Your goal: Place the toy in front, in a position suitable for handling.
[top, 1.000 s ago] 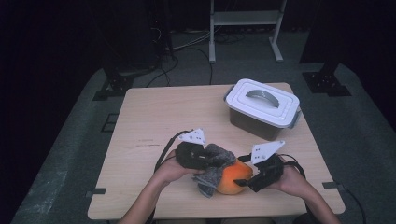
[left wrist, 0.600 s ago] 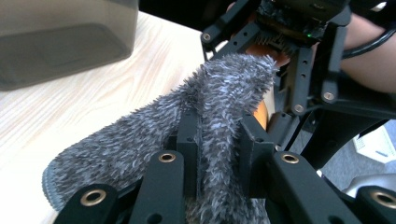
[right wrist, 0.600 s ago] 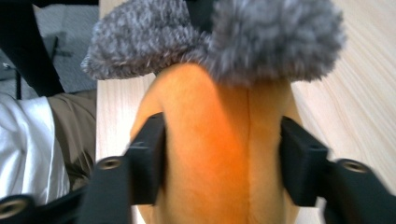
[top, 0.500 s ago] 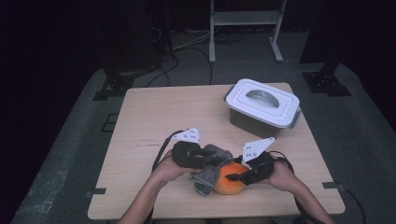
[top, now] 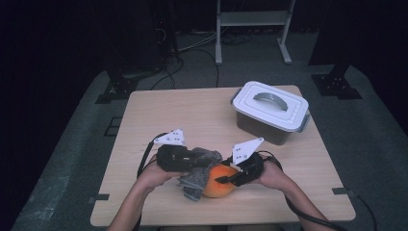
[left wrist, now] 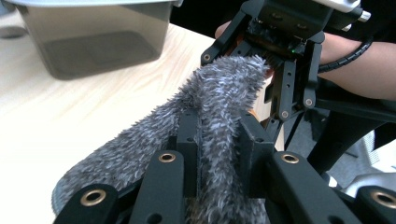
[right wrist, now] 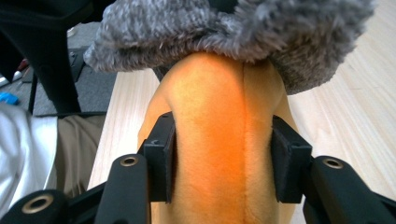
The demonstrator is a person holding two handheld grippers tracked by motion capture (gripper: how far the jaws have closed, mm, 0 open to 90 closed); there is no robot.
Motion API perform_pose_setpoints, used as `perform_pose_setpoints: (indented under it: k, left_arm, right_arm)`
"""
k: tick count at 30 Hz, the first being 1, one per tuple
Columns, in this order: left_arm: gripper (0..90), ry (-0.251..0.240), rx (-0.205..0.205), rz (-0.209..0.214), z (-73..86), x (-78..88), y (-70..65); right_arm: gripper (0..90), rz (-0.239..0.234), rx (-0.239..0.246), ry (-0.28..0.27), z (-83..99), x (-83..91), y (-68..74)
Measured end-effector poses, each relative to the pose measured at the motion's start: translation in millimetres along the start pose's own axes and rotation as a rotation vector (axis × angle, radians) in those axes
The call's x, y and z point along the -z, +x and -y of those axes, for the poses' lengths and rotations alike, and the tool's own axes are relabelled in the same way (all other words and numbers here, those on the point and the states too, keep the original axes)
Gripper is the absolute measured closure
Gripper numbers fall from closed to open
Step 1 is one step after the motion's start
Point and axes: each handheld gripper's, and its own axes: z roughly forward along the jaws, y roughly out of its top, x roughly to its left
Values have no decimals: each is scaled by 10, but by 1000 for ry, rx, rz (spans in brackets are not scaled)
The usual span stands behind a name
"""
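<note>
Left gripper [left wrist: 219, 140] pinching fuzzy grey cloth [left wrist: 210, 107], right gripper [right wrist: 222, 158] jaws just closing, clamping orange plush ball [right wrist: 219, 140] at table's [top: 192, 110] near edge, lidded bin [top: 270, 111] behind, no readable writing

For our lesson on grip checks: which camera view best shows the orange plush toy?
The right gripper view: the orange plush toy sits large between the right gripper's pads. The high view shows it small; the left gripper view gives a sliver under the grey fuzzy cloth.

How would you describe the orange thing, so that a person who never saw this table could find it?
On the wooden table, look at the near edge, away from the lidded plastic box. Between the two grippers lies an orange plush ball, pinched by the right gripper. It is smooth and bright; the fuzzy grey cloth draped over it is not.
</note>
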Motion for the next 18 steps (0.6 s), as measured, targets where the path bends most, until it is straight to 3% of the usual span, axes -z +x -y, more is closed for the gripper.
perform_pose_setpoints:
  k: [4, 7, 10, 15, 18]
  left_arm:
    - [734, -29, 33, 37, 47, -59, 45]
    - [734, -24, 29, 39, 38, -100, 41]
    - [734, 8, 20, 38, 55, -146, 34]
    - [734, 22, 45, 68, 133, -280, 44]
    - [734, 26, 42, 69, 134, -337, 37]
  right_arm:
    - [494, -3, 23, 7, 88, 62, 13]
    - [483, 12, 33, 14, 160, 132, 20]
    - [481, 19, 18, 4, 275, 212, 17]
    - [465, 35, 0, -4, 446, 325, 19]
    - [393, 42, -32, 1, 505, 364, 14]
